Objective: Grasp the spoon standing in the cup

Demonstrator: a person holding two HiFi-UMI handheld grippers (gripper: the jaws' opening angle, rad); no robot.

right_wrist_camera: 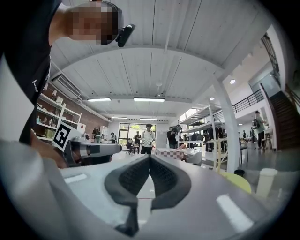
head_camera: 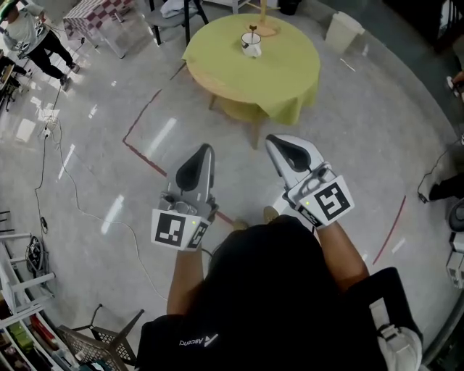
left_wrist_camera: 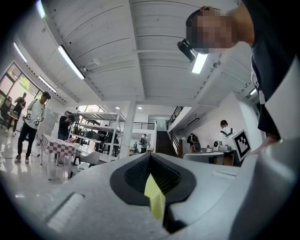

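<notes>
Far ahead in the head view, a white cup (head_camera: 251,46) with a dark spoon (head_camera: 252,31) standing in it sits on a round table under a yellow-green cloth (head_camera: 283,72). Both grippers hang over the floor well short of the table, in front of the person's body. My left gripper (head_camera: 206,149) points toward the table with its jaws together and nothing held. My right gripper (head_camera: 273,140) is likewise shut and empty. In each gripper view the dark pads meet at the tip, on the left gripper (left_wrist_camera: 150,155) and on the right gripper (right_wrist_camera: 150,157). The cup is hidden in both gripper views.
Red tape lines (head_camera: 142,116) cross the grey floor between me and the table. A white bin (head_camera: 342,30) stands right of the table, with a chair (head_camera: 170,18) and a checkered table (head_camera: 98,14) behind it. A person (head_camera: 29,36) stands far left, and shelving (head_camera: 22,319) lies near left.
</notes>
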